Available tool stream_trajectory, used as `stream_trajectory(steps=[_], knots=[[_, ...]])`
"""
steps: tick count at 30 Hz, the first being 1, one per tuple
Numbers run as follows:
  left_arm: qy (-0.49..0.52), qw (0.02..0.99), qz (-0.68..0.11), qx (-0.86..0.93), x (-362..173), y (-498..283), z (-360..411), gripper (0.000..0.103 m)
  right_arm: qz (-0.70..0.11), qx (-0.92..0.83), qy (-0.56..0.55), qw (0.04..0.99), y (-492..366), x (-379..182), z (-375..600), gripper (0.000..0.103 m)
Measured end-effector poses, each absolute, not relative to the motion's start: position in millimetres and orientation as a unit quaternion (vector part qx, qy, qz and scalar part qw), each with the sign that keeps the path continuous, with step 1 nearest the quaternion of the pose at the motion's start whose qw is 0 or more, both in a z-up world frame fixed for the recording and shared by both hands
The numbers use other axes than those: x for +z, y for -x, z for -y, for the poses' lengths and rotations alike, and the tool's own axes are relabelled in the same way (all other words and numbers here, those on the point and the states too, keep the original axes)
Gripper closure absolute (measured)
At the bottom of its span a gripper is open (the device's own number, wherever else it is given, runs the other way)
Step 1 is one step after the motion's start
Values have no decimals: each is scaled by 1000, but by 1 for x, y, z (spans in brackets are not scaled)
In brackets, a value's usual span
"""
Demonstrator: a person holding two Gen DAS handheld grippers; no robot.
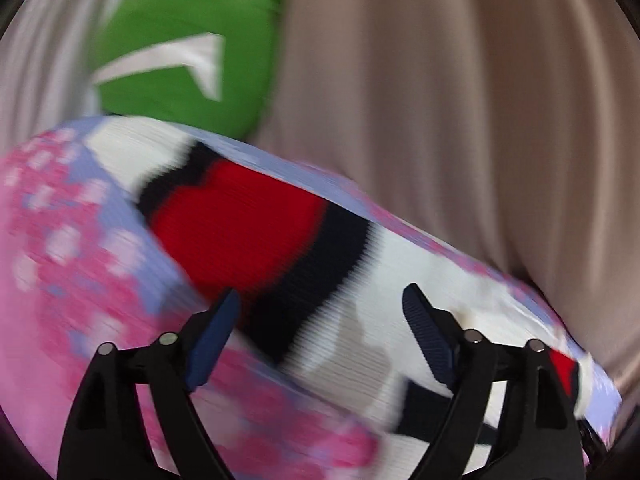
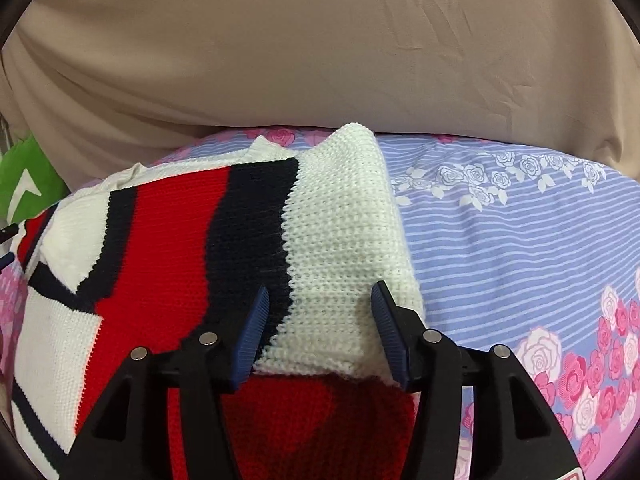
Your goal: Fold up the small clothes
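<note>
A knitted sweater (image 2: 160, 240) in white, red and navy blocks lies on a bed. One white part (image 2: 348, 220) is folded over onto it. My right gripper (image 2: 320, 288) hangs just above that white part's near edge, jaws apart, and the knit lies loose between the blue pads (image 2: 252, 328). The left wrist view is blurred. There the sweater (image 1: 240, 232) runs slantwise under my left gripper (image 1: 322, 290), which stands wide open with nothing pinched between its pads.
The bed wears a blue striped sheet (image 2: 500, 240) with pink and white roses, bare to the right of the sweater. A green cushion or bag with a white mark (image 1: 180, 60) sits at the far left. Beige cloth (image 2: 320, 40) hangs behind the bed.
</note>
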State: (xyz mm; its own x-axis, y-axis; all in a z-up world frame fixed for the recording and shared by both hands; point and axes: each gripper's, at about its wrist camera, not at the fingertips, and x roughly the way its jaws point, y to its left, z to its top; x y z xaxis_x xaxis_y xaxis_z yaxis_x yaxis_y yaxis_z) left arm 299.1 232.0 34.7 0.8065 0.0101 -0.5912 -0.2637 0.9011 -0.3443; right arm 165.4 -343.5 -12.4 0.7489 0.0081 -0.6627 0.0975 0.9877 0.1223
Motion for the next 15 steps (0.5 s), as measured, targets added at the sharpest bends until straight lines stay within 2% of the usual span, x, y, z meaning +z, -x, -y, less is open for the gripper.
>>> stream_trajectory(steps=[4, 8, 9, 11, 12, 14, 15], knots=[[293, 891, -311, 151, 26, -316, -337, 21, -351, -16, -89, 932, -162, -11, 348, 49], [374, 855, -317, 167, 7, -337, -406, 23, -352, -14, -82, 932, -166, -14, 349, 45], [394, 846, -322, 158, 0, -343, -416, 30, -352, -13, -80, 933, -167, -14, 347, 43], [429, 834, -319, 141, -11, -349, -430, 36, -352, -14, -78, 933, -166, -14, 346, 42], [426, 838, -311, 139, -10, -354, -425, 59, -352, -14, -78, 933, -167, -15, 346, 42], [420, 844, -318, 105, -3, -363, -413, 95, -351, -13, -80, 933, -167, -15, 346, 42], [410, 850, -314, 106, 5, -364, -404, 95, -351, -13, -81, 933, -167, -15, 346, 42]])
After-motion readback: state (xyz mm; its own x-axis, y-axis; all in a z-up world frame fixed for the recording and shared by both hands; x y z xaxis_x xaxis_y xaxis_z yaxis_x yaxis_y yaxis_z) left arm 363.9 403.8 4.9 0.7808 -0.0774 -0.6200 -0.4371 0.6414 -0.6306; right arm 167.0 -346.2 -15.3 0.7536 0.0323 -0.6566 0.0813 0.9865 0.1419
